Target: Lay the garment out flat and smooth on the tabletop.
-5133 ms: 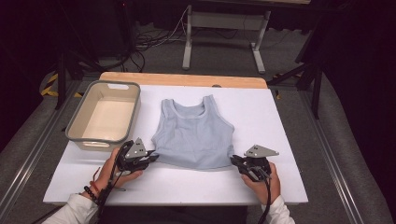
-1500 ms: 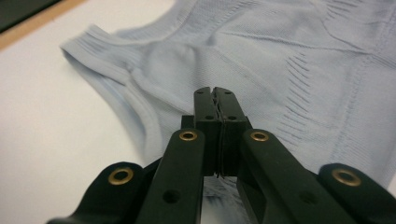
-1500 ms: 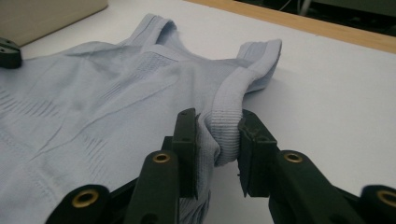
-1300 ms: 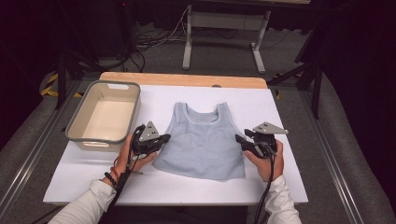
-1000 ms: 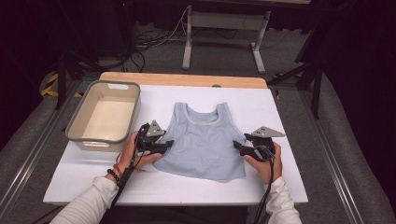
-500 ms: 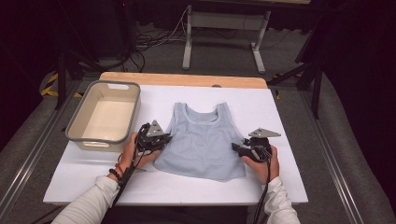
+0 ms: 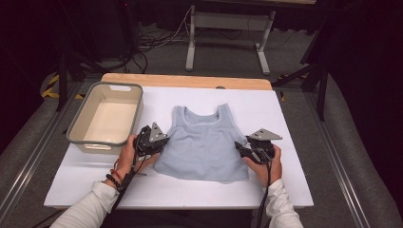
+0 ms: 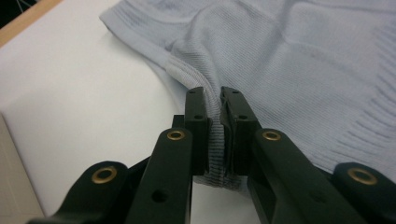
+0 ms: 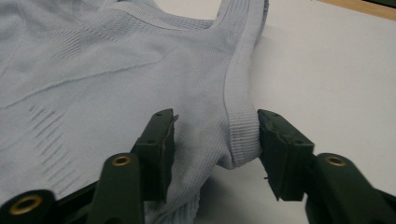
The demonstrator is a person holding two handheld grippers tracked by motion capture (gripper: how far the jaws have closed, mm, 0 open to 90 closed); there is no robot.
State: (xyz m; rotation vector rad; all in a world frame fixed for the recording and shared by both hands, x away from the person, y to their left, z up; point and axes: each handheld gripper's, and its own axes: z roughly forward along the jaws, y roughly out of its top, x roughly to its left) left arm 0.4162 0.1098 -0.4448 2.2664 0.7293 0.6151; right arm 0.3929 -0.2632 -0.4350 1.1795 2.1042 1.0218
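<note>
A pale blue ribbed tank top (image 7: 204,145) lies flat, neck away, mid-table, its side edges bunched.

Pale blue ribbed top (image 7: 204,145), white table (image 7: 294,123)

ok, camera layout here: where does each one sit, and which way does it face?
High view: fixed above the person's side, looking forward and down on the white table; forearms, hands, both grippers show.
Left gripper view: rides the left hand-held gripper, looking along jaws clamped on the tank top's ribbed edge.
Right gripper view: rides the right hand-held gripper, jaws astride the tank top's hem, apart from it.
All three views share the light blue tank top.
</note>
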